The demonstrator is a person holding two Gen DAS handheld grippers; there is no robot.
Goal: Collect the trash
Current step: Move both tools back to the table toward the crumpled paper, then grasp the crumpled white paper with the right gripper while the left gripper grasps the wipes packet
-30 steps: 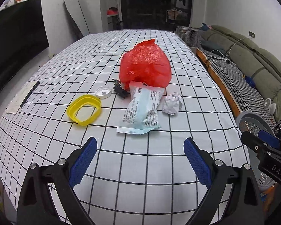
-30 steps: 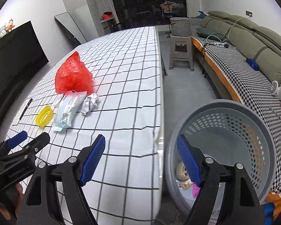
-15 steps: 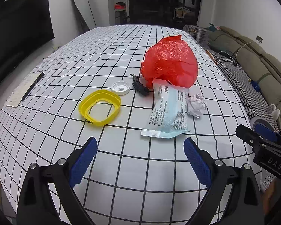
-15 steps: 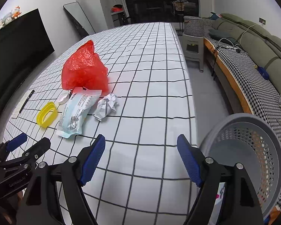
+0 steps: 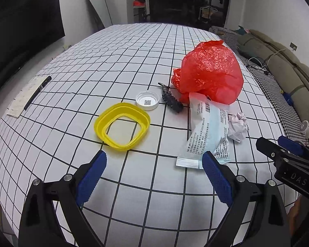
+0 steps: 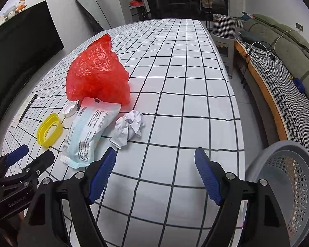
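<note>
We held both hand-held grippers, left [image 5: 153,174] and right [image 6: 155,174], wide open and empty above the desk [image 6: 187,111], near the mask packet [image 5: 208,135].

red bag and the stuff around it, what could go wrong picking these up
1. The red plastic bag lies over the far end of the mask packet; pulling either may drag the other.
2. The crumpled paper touches the packet, so the right gripper, open, might pinch both.
3. The grey basket stands off the table's edge beside the right gripper; light pieces could miss it.
</note>
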